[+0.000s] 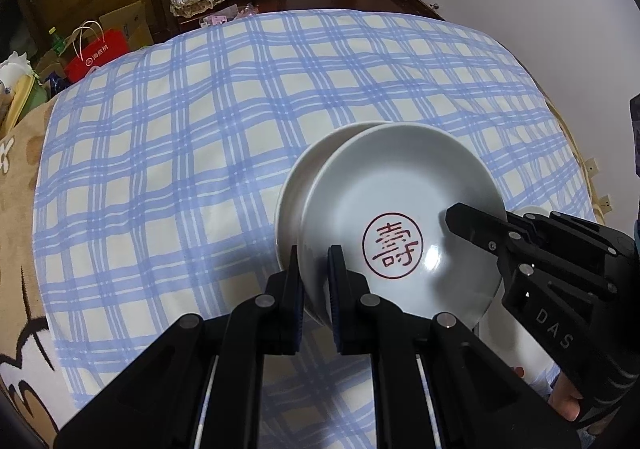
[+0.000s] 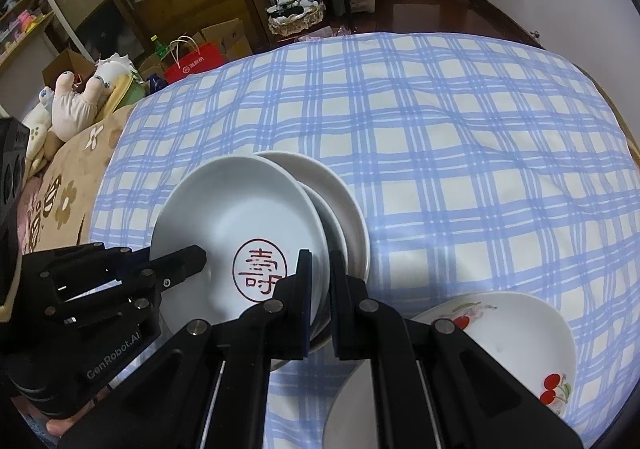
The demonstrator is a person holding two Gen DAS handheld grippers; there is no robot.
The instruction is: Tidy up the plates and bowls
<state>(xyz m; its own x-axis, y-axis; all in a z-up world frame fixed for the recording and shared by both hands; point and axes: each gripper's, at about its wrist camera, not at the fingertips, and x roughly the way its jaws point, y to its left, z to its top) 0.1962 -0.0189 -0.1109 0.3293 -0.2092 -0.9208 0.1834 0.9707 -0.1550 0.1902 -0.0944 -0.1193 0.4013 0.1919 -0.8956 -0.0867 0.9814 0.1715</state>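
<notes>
Blue plaid cloth (image 1: 180, 137) covers the bed. Red-stamped plate (image 1: 400, 217), tilted, overlaps plain plates (image 2: 340, 201) mid-cloth. Cherry bowl (image 2: 516, 333) near right. Left hand-held gripper (image 1: 314, 281) clamps its near rim; right hand-held gripper (image 2: 320, 285) clamps its opposite rim.

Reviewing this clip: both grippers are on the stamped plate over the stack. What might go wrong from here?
1. The red-stamped plate sits tilted and offset on the plates below; released now, it may slide off.
2. Left gripper and right gripper pinch only its rim edges, so uneven pulls may twist it loose.
3. The cherry-print bowl lies close by and may get knocked.
</notes>
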